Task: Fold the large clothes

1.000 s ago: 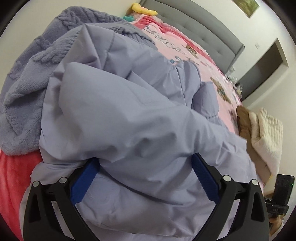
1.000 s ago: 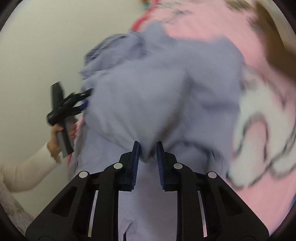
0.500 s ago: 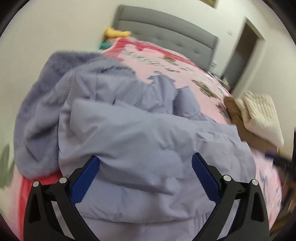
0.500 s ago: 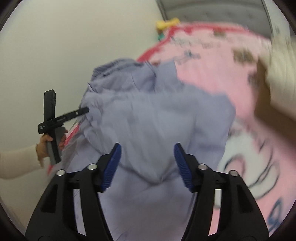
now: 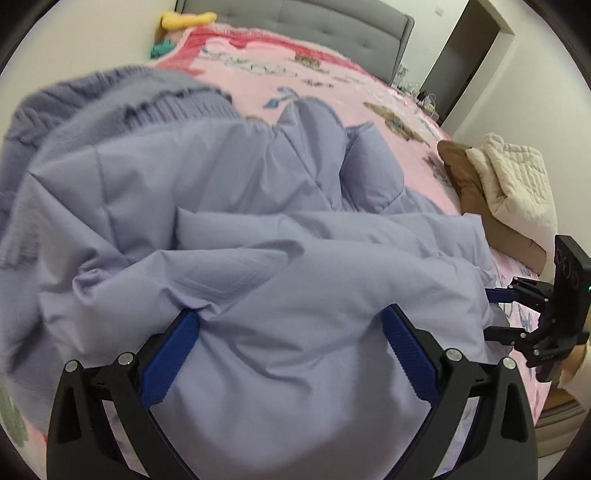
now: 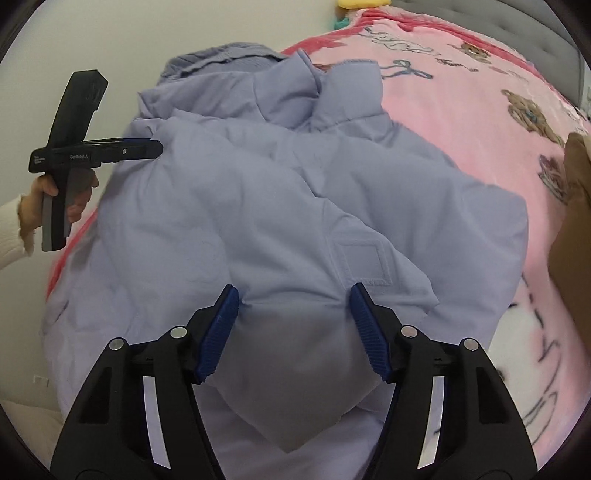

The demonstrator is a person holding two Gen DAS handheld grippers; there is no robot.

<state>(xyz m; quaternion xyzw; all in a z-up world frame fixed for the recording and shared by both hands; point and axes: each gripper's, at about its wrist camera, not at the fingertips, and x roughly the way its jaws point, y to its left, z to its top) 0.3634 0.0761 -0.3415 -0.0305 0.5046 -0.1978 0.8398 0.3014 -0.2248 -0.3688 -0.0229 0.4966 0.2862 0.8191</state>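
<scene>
Jacket [image 6: 295, 206] on bed [image 6: 461, 110], mid-fold.
R jaws were seen closing w/ fabric bulged between; L jaws apart, jacket between.

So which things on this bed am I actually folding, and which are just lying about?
Job:
- lilac padded jacket
- left hand-held gripper, open over it
- right hand-held gripper, jaws closing, jacket fabric between them

Lying about:
- lilac knitted sweater
- folded brown and cream clothes
- yellow soft toy
- pink printed blanket

Bed [image 5: 332, 96] in pink blanket, lavender jacket [image 6: 295, 206], knit sweater [image 5: 110, 99], folded clothes [image 5: 509, 184]
</scene>
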